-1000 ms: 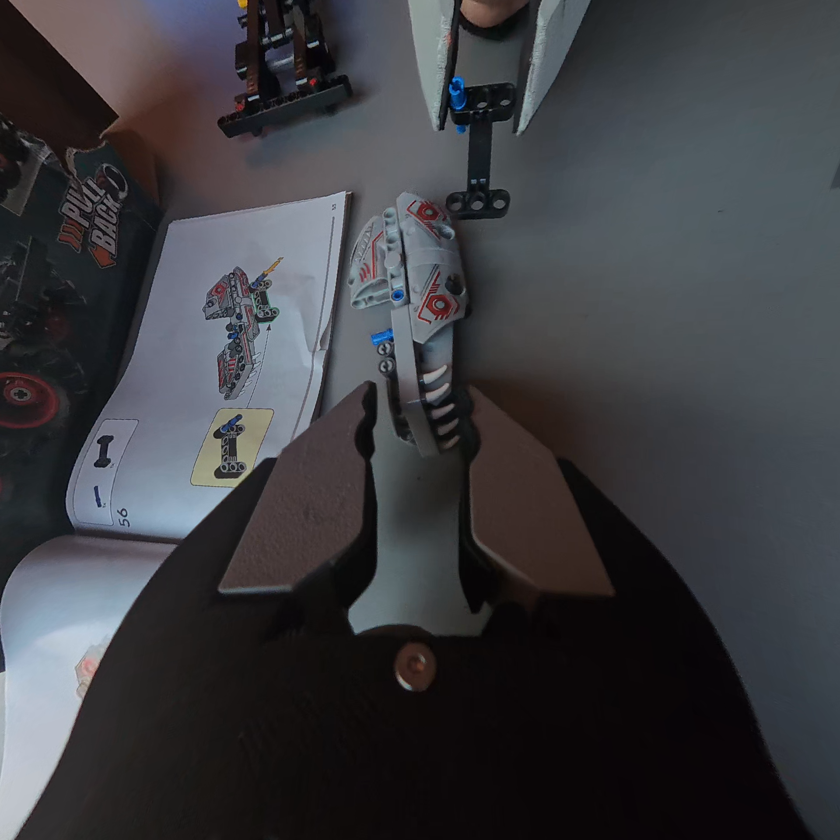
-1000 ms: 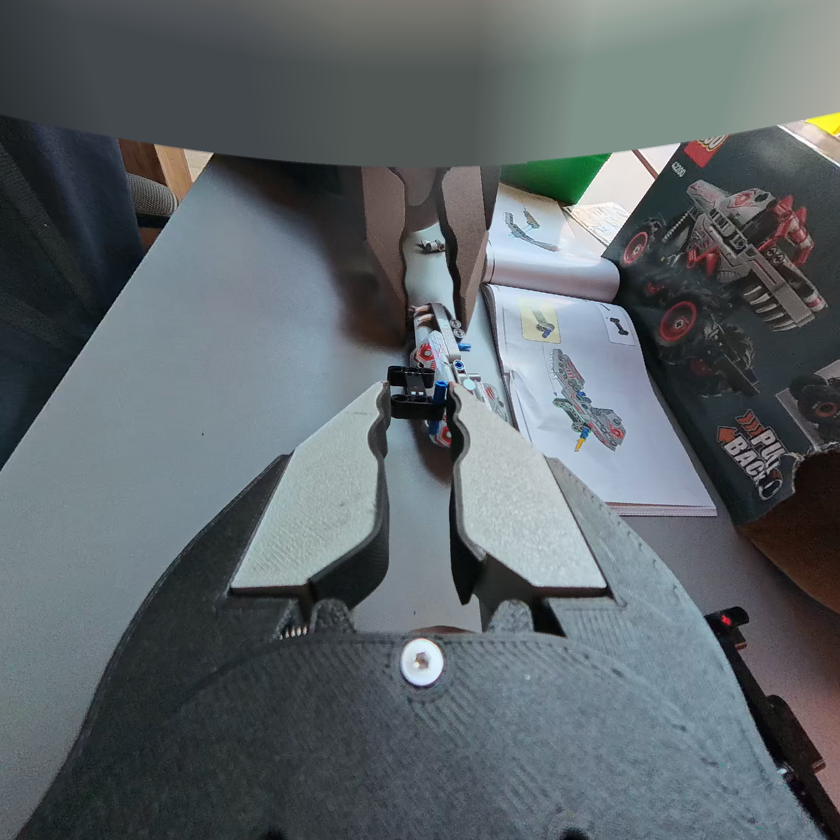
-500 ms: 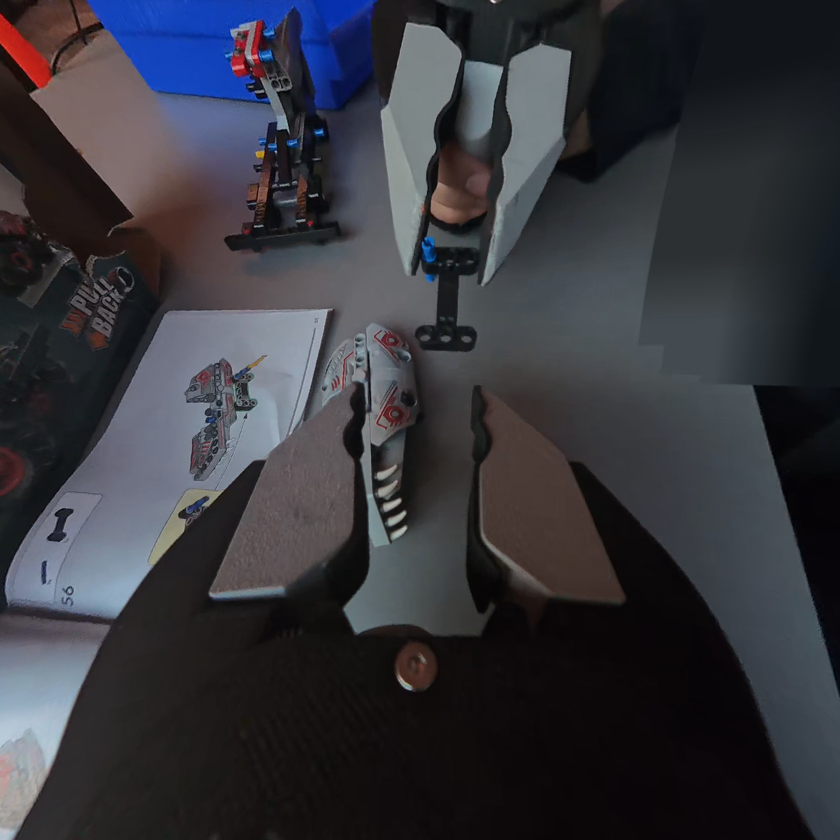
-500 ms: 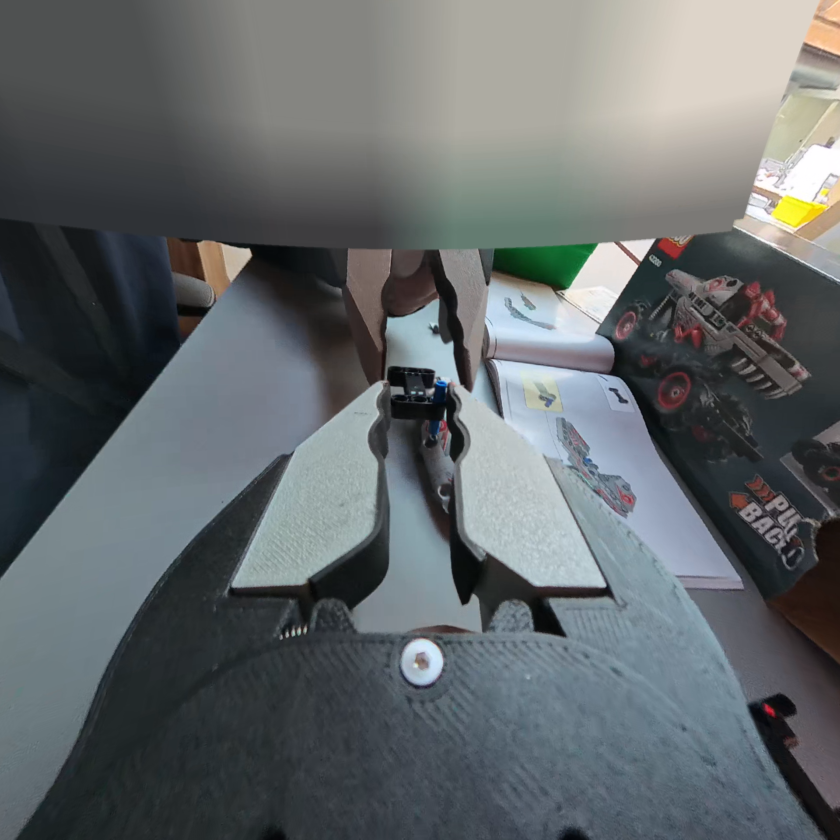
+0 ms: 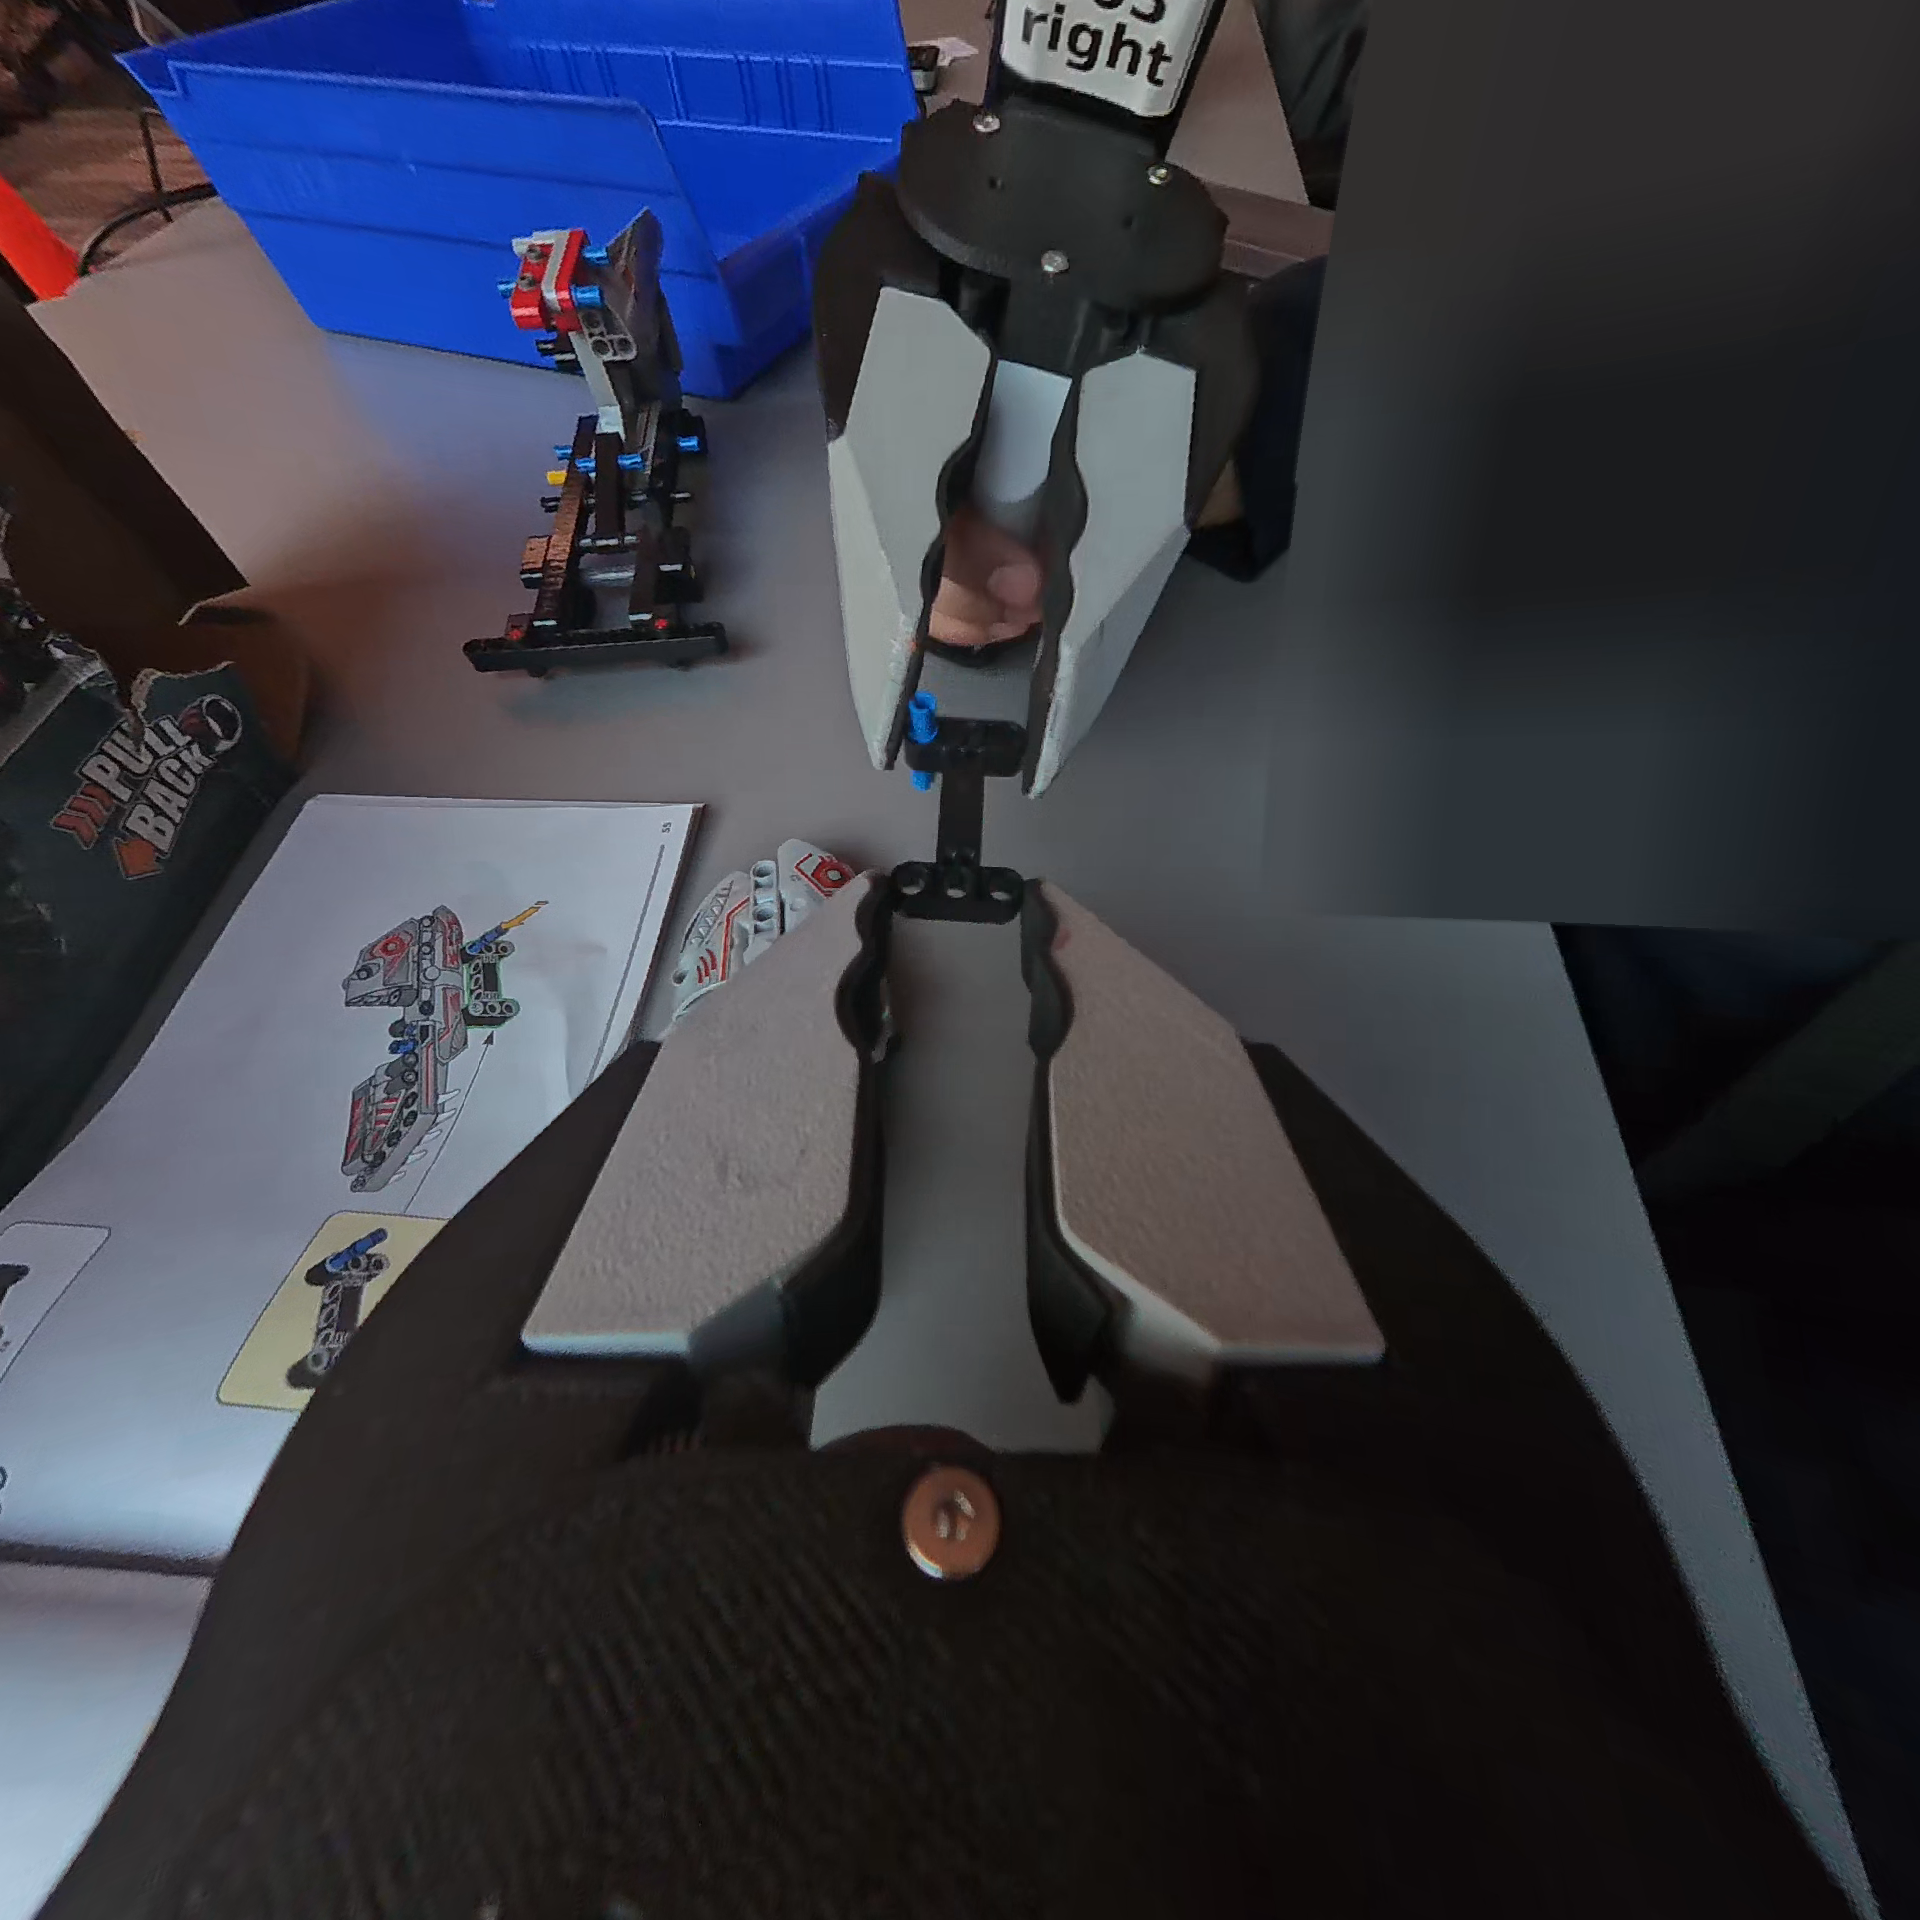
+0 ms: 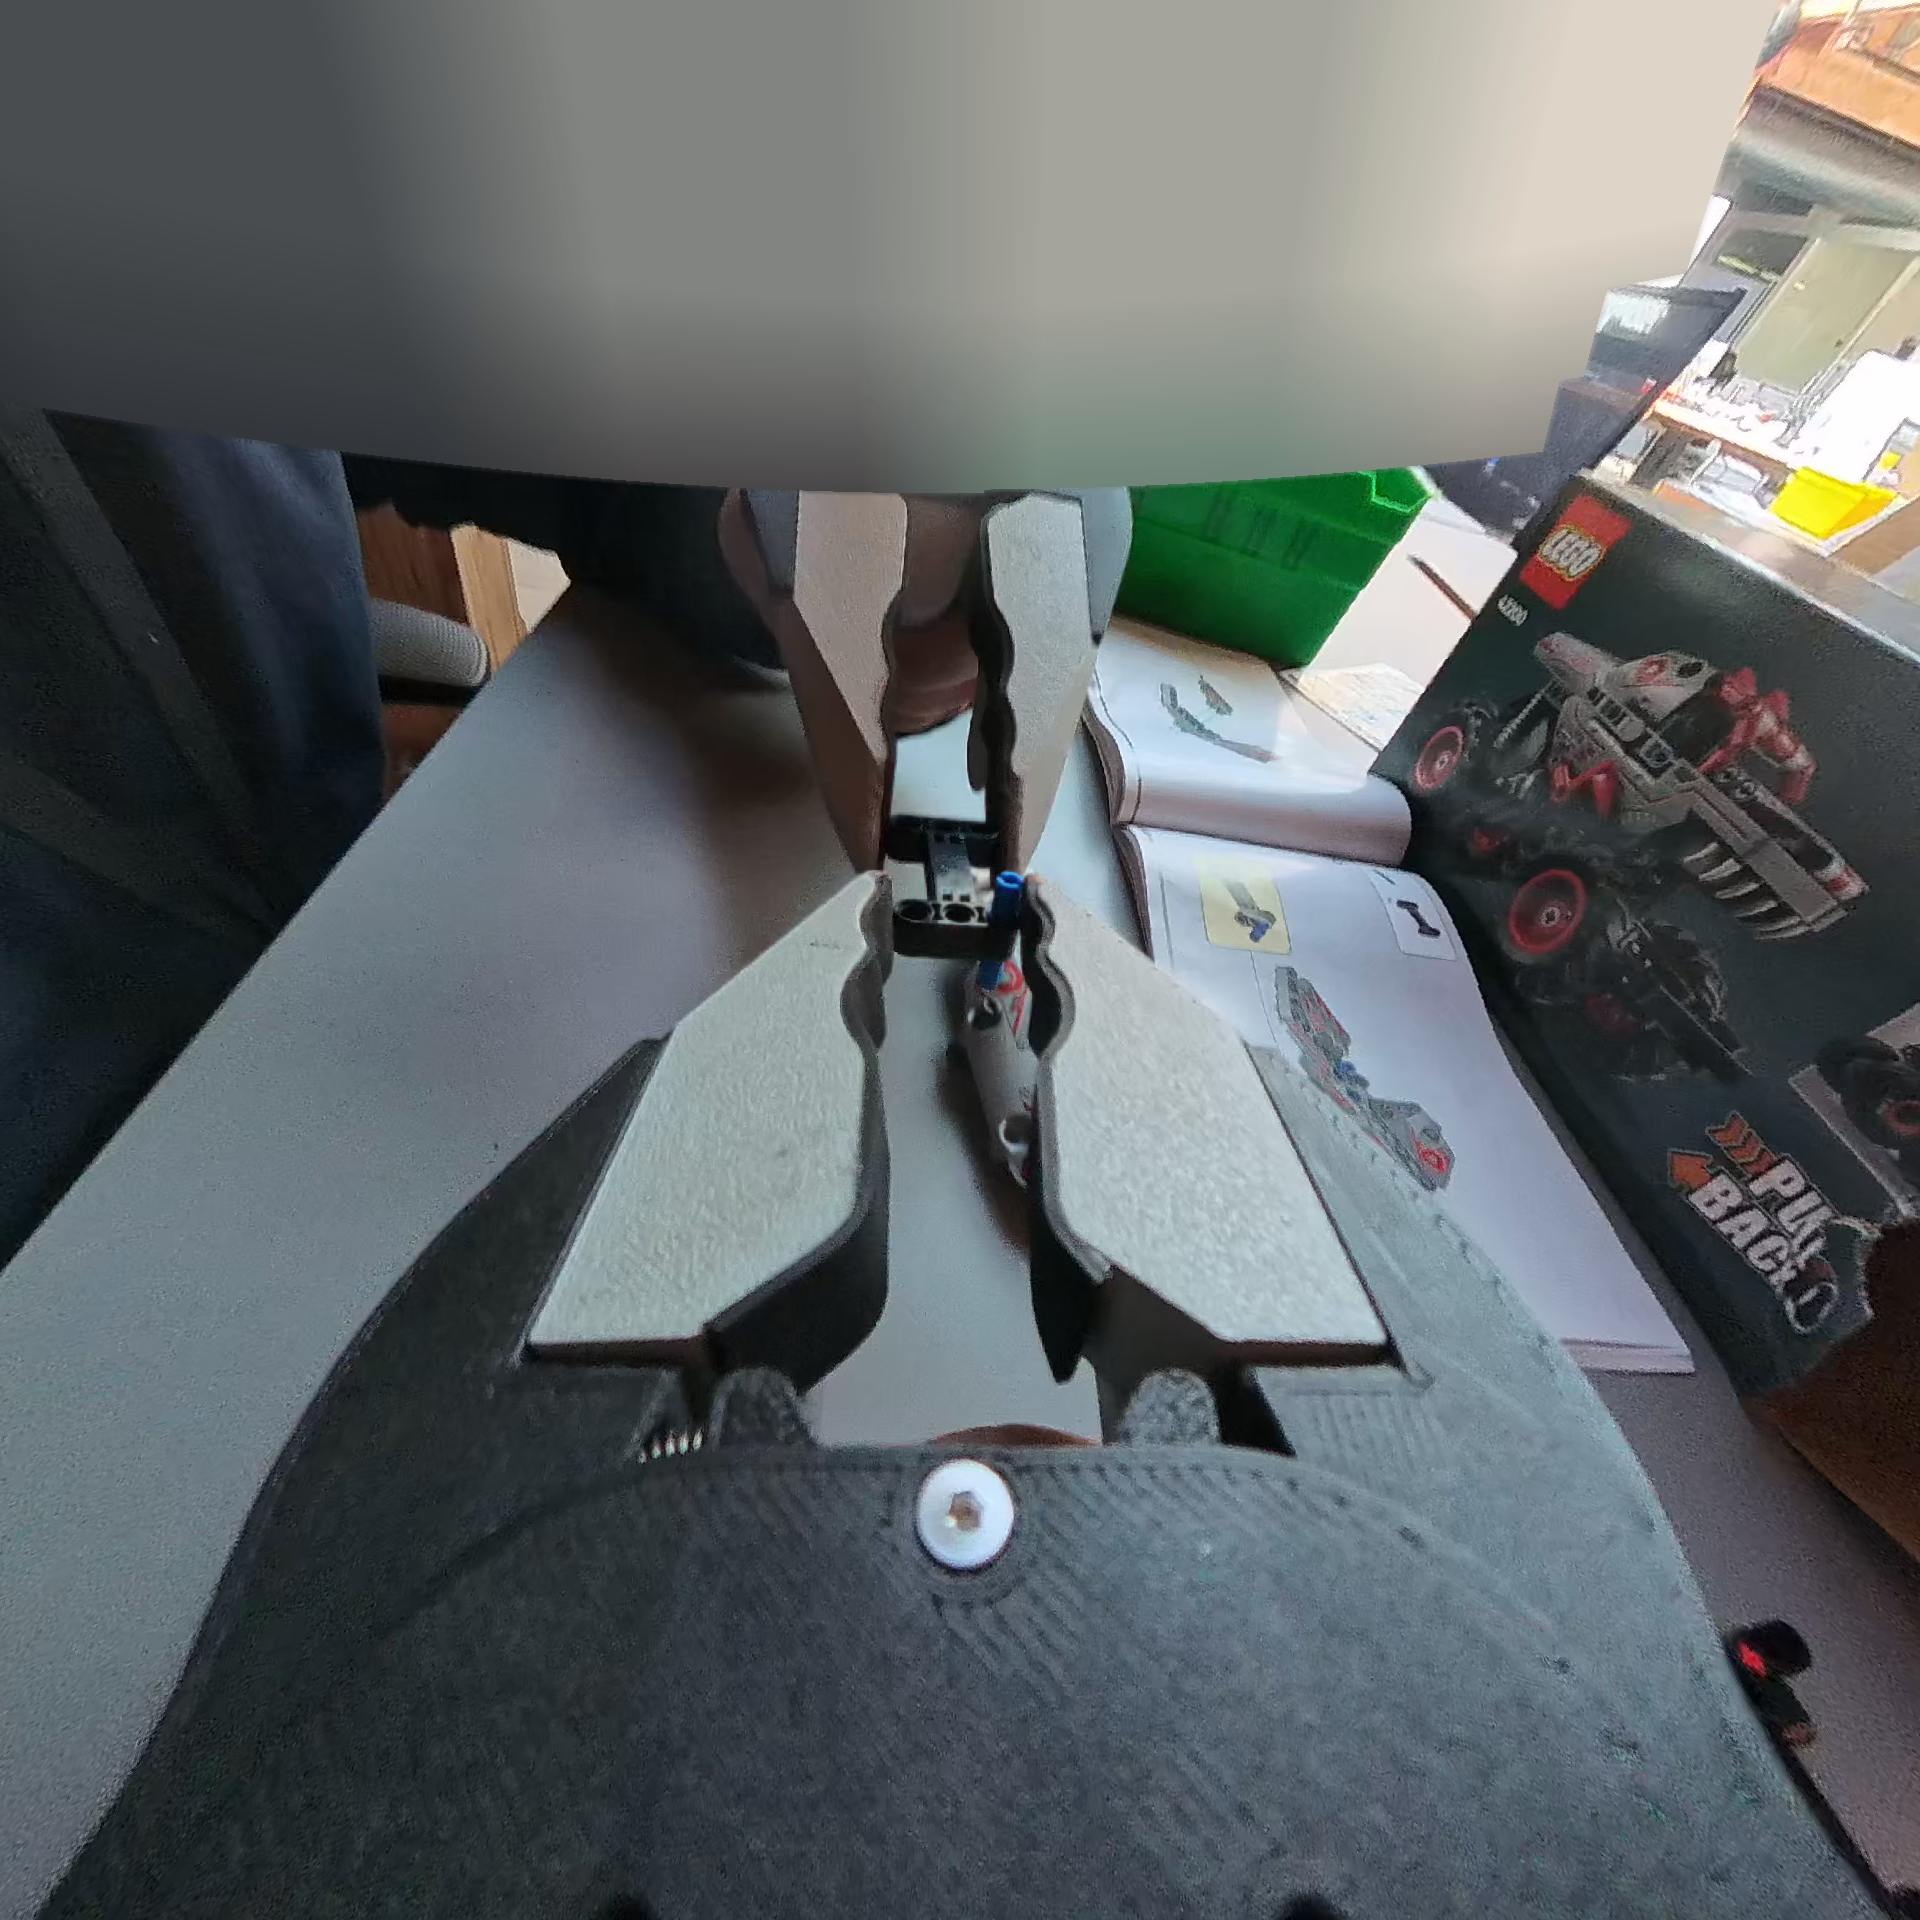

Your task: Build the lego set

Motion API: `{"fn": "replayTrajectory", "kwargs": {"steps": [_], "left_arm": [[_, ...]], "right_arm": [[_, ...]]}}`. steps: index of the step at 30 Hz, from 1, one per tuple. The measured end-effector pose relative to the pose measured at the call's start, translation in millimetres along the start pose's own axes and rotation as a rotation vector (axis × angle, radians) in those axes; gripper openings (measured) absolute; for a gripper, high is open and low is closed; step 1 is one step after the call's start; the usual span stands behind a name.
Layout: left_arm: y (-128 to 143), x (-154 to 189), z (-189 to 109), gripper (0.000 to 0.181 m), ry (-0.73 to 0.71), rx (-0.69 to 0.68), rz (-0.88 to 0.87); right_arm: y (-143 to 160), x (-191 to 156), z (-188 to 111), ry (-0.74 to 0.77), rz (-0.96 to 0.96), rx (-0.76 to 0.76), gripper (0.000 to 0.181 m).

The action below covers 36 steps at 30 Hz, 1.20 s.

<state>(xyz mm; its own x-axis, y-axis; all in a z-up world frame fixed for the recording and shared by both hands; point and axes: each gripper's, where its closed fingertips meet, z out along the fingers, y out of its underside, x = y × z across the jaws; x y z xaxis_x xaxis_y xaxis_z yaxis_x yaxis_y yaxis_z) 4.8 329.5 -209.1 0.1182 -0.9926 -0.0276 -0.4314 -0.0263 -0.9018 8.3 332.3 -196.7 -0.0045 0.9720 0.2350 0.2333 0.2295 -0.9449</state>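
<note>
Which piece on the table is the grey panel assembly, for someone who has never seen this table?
Start at the open instruction booklet on the grey table. Just off its right edge, partly hidden behind the left claw, lies the grey panel assembly. It is the only loose piece with curved light-grey shells and red markings; the black chassis near the blue bin is dark and upright.

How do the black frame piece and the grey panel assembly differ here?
The black frame piece is held off the table between the left gripper and right gripper; the grey panel assembly lies loose on it. The frame is black, the assembly grey with red markings. Both are Lego parts.
</note>
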Motion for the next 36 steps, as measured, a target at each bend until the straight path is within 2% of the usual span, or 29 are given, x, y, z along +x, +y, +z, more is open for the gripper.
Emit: {"fn": "replayTrajectory", "kwargs": {"steps": [1, 5, 12, 20, 24, 28, 36], "left_arm": [[1.9, -2.1, 0.1, 0.022, -0.012, -0.011, 0.005], [11.6, -11.1, 2.2, 0.022, -0.054, -0.062, 0.005], [23.3, -13.3, 11.6, 0.022, -0.039, -0.132, -0.116], [13.3, -19.4, 6.5, 0.022, 0.092, -0.018, -0.424], [13.3, -25.0, 2.2, 0.022, 0.123, 0.015, -0.503], [13.4, -23.3, 0.5, 0.022, 0.127, 0.018, -0.488], [16.6, -17.1, 3.1, 0.022, 0.038, -0.035, -0.284]], "right_arm": [[6.5, 1.4, 0.4, 0.011, -0.022, -0.042, 0.021], [28.1, 9.9, -1.0, 0.072, -0.120, -0.174, 0.031], [34.9, 14.9, 2.3, 0.099, -0.106, -0.224, 0.035], [34.5, 17.8, -3.4, 0.075, 0.040, -0.213, 0.036], [30.5, 20.5, -7.0, 0.058, 0.123, -0.175, 0.035], [28.6, 21.6, -8.7, 0.054, 0.152, -0.157, 0.035], [29.9, 16.8, -7.1, 0.048, 0.127, -0.174, 0.036]]}}
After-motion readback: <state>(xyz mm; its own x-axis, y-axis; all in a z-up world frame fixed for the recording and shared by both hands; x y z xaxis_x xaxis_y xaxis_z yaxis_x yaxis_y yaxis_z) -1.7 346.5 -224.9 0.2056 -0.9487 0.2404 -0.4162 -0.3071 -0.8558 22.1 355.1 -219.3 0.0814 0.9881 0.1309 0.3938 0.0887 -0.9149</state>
